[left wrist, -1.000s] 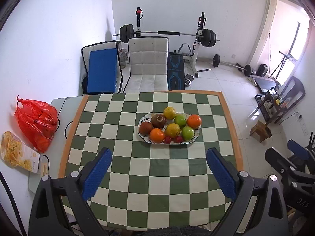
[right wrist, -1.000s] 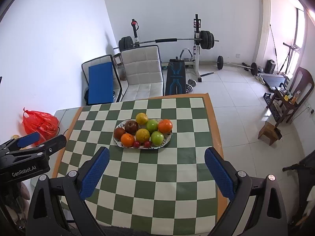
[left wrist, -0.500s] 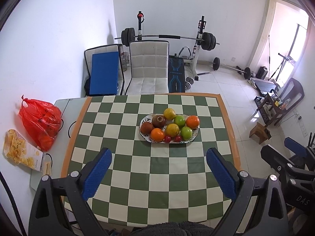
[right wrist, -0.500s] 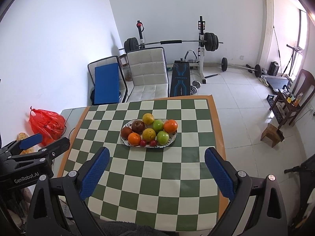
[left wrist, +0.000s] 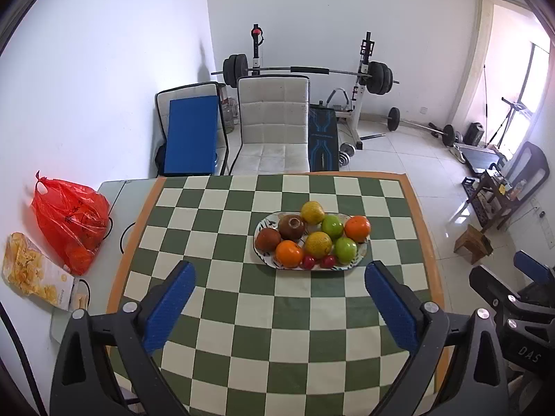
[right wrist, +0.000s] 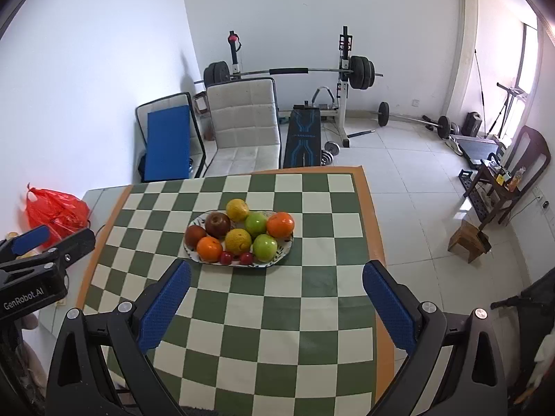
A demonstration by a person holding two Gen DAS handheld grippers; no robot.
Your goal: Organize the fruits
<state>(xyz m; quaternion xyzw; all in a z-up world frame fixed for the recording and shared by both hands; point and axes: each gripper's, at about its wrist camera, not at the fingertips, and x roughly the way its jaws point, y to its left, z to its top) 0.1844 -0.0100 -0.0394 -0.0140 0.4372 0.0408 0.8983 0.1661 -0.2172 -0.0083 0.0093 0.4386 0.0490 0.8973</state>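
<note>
Green-and-cream checks cover the counter (left wrist: 242, 312), whose cloth has an orange border. Near the centre of both views sits an oval patterned plate (left wrist: 261, 250) piled with fruit: two oranges (left wrist: 289, 253), two green apples (left wrist: 345, 250), two yellow citrus fruits (left wrist: 318, 244), two dark reddish-brown fruits (left wrist: 292, 227) and two small red ones (left wrist: 308, 261) at its near edge.

Both tools hang above the near part of the counter, well apart from the plate. The left hand-held gripper (left wrist: 277, 306) has its blue-padded jaws spread wide with nothing between them; the right hand-held gripper (right wrist: 277, 306) is likewise wide apart and empty. At the left edge of the right view, the other tool's body reads "GenRobot.AI"; at lower right of the left view, "DAS" is legible.

A red plastic bag (left wrist: 71, 220) and a snack packet (left wrist: 34, 279) lie at the left.
</note>
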